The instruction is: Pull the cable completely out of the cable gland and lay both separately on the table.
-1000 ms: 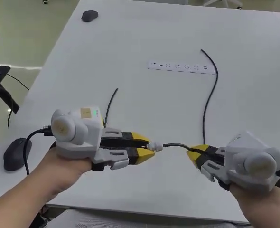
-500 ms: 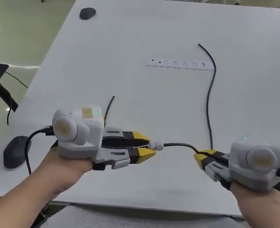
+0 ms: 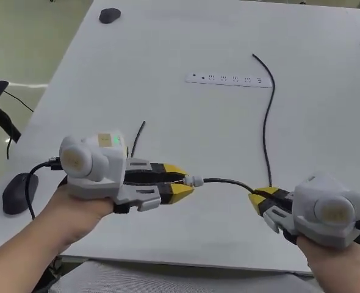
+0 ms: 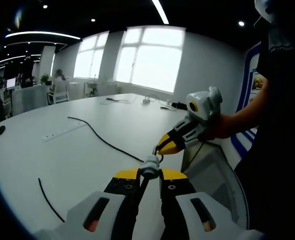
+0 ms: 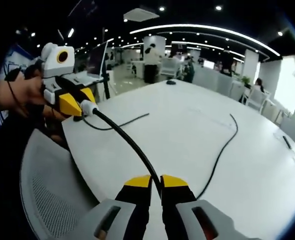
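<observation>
My left gripper (image 3: 183, 184) is shut on a small grey cable gland (image 3: 194, 180), held above the table's near edge. In the left gripper view the gland (image 4: 150, 165) sits between the yellow tips. A black cable (image 3: 266, 122) leaves the gland, arcs right into my right gripper (image 3: 255, 198), which is shut on it, then runs up the table. In the right gripper view the cable (image 5: 132, 146) stretches from the closed jaws to the gland (image 5: 87, 107) in the other gripper.
A white power strip (image 3: 229, 80) lies across the far middle of the white table (image 3: 186, 116). A short black wire (image 3: 137, 137) lies behind the left gripper. One mouse (image 3: 110, 15) rests at the far left, another mouse (image 3: 14, 193) at the near left edge.
The two grippers have drawn further apart, so a longer stretch of cable spans between the gland and the right gripper. The head camera has shifted slightly.
</observation>
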`<state>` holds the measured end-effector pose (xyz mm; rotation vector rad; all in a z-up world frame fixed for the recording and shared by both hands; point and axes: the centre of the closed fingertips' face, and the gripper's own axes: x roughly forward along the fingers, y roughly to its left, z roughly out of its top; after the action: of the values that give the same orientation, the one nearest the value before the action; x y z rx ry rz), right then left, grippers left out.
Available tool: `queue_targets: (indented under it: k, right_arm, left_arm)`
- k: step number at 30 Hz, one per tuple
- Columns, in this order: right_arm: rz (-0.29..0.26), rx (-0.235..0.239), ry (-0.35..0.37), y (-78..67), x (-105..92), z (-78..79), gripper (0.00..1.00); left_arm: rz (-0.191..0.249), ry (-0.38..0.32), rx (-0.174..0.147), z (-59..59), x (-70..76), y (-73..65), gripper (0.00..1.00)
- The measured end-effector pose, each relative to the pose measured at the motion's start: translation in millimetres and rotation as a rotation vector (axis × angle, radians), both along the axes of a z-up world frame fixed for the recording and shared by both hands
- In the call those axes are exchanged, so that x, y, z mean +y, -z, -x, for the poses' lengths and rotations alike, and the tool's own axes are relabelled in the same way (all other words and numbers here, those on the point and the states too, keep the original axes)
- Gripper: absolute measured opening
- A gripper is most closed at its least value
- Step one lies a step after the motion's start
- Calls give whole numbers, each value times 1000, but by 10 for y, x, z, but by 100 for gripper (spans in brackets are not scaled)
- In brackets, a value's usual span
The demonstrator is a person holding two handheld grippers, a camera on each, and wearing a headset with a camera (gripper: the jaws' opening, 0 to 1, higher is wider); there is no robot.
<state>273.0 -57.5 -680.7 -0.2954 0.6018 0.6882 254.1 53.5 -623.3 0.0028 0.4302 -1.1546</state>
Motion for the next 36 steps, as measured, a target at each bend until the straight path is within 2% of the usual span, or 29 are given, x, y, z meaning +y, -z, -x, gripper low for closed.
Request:
queue_targets:
  k: [1, 3, 5, 6, 7, 11, 13, 17, 26, 29, 36]
  right_arm:
    - [23, -9, -14, -7, 4, 17, 2]
    - [32, -22, -27, -43, 24, 33, 4]
    - [48, -52, -46, -140, 57, 38, 8]
    - [73, -83, -78, -200, 89, 34, 8]
    - [90, -92, -99, -224, 118, 46, 9]
    - [155, -128, -205, -296, 331, 113, 12]
    - [170, -149, -243, -325, 436, 136, 12]
    - [233, -189, -328, -321, 635, 193, 12]
    - [242, -204, -346, -374, 798, 201, 8]
    - [250, -200, -363, -353, 815, 242, 6]
    - [262, -207, -362, -344, 793, 246, 2]
  left_arm:
    - [0, -1, 5, 1, 1, 4, 15]
    - [-2, 0, 2, 0, -1, 4, 15]
    - [-5, 4, 2, 9, -7, 5, 15]
    - [-4, 5, 2, 13, -11, 4, 15]
    - [-4, 6, 2, 13, -12, 7, 15]
    - [-8, 11, 3, 28, -22, 24, 15]
    - [-9, 12, 8, 37, -30, 34, 15]
    - [-15, 21, 7, 63, -53, 56, 15]
    - [-40, 24, 8, 96, -62, 107, 15]
    - [-39, 19, 17, 100, -63, 116, 15]
    - [-45, 24, 14, 126, -74, 121, 15]
